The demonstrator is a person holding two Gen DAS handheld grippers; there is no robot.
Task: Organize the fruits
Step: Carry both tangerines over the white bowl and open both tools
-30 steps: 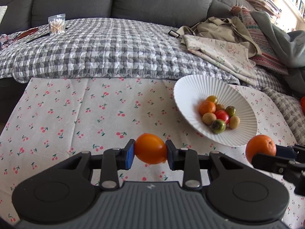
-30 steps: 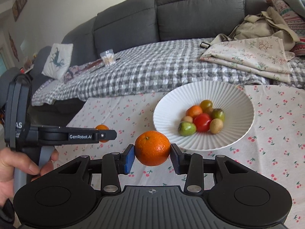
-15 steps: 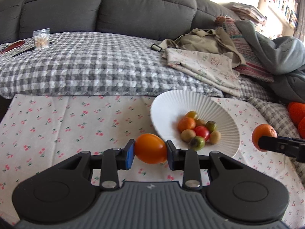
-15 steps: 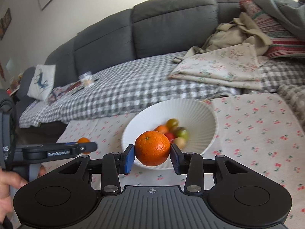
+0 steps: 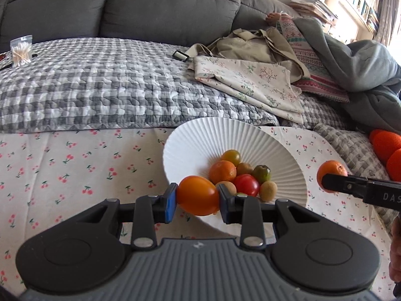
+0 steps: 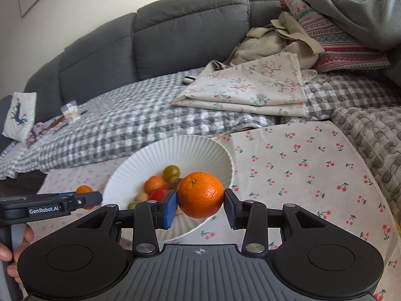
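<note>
My left gripper [image 5: 198, 199] is shut on a smooth orange tomato [image 5: 196, 195], held just over the near left rim of the white ribbed bowl [image 5: 200, 145]. My right gripper [image 6: 200, 202] is shut on a mandarin orange [image 6: 200, 194], held over the bowl's right rim [image 6: 220, 155]. The bowl holds several small fruits: an orange one [image 5: 222, 171], a red tomato [image 5: 246, 185] and green and tan ones. In the left wrist view the right gripper and its mandarin [image 5: 330, 173] are at the right; in the right wrist view the left gripper and its tomato [image 6: 84, 190] are at the left.
The bowl stands on a cherry-print cloth [image 5: 75, 165]. Behind it is a grey checked quilt [image 5: 100, 87] on a grey sofa, with folded floral fabric [image 5: 250, 80], a bag and blankets. A packet of cotton swabs [image 5: 21, 50] lies far left. Orange-red objects [image 5: 386, 148] are at the right edge.
Both grippers have moved toward the bowl with their fruit; the bowl is now larger and closer in both views. Both grips are unchanged.
</note>
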